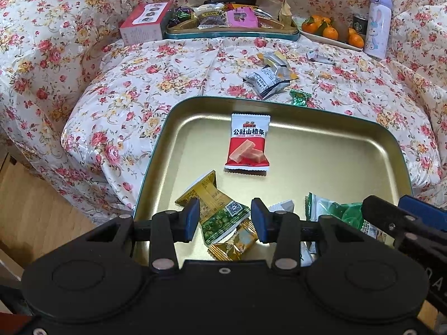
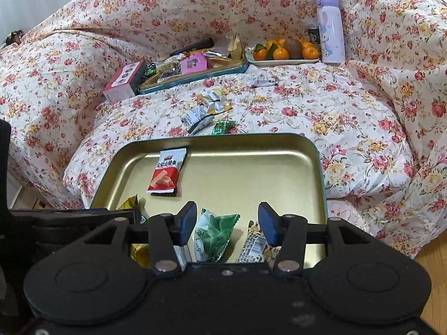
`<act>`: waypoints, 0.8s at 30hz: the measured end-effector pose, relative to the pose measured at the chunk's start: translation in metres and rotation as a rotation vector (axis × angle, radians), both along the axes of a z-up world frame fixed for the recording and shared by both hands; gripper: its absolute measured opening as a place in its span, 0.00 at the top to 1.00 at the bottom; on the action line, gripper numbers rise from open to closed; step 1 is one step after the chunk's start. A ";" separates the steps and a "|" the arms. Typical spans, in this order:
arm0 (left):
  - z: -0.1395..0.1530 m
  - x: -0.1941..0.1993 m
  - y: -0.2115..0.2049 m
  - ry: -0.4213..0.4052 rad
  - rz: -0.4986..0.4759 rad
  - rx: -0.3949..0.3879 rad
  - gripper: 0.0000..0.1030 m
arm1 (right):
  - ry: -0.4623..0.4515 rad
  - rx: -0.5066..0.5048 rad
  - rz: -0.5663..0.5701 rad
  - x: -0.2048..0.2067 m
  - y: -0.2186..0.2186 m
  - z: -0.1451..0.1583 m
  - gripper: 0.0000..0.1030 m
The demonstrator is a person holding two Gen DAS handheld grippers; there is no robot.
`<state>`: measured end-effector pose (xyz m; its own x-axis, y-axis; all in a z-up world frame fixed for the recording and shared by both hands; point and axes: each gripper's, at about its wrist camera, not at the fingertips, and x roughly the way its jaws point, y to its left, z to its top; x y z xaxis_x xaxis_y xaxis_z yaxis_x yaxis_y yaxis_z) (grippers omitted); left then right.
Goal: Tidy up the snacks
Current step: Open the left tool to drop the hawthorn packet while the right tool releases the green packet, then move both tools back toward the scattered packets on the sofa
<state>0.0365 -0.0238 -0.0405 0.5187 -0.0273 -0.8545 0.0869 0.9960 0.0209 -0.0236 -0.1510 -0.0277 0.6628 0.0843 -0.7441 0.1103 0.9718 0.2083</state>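
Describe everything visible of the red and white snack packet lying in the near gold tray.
The red and white snack packet is a small sealed plastic pillow pack with crimped, serrated ends. Its upper part is white with a small logo and dark Chinese characters; its lower part is red, picturing pale orange bars. It lies flat, face up, lengthwise toward the sofa back, on the bare floor of the gold tray, in the far half. It touches no other snack and neither gripper.
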 end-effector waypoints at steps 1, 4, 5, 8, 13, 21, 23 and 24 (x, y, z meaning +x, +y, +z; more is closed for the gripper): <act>0.000 0.000 0.000 0.002 -0.001 0.001 0.51 | 0.003 0.001 0.001 0.000 0.000 -0.001 0.50; -0.001 0.000 0.001 0.009 -0.001 0.002 0.51 | 0.010 0.001 0.005 0.001 0.000 -0.001 0.49; -0.001 0.001 0.001 0.012 -0.001 0.001 0.51 | 0.011 0.001 0.006 0.001 0.000 -0.001 0.49; -0.002 0.001 0.001 0.024 -0.003 -0.005 0.51 | 0.019 0.004 0.007 0.002 0.000 -0.002 0.48; -0.004 0.002 0.000 0.047 -0.021 -0.010 0.51 | 0.034 0.017 0.012 0.003 0.000 -0.004 0.47; -0.001 0.004 0.001 0.082 -0.071 -0.023 0.51 | 0.055 0.025 0.019 0.006 -0.003 -0.004 0.44; 0.001 0.006 0.000 0.089 -0.094 -0.016 0.51 | 0.065 0.039 0.016 0.008 -0.005 -0.005 0.42; 0.002 0.007 -0.001 0.090 -0.103 -0.011 0.51 | 0.073 0.045 0.014 0.009 -0.007 -0.006 0.39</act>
<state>0.0430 -0.0243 -0.0385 0.4342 -0.0863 -0.8967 0.1900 0.9818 -0.0025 -0.0147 -0.1577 -0.0333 0.6056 0.1270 -0.7855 0.1136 0.9633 0.2433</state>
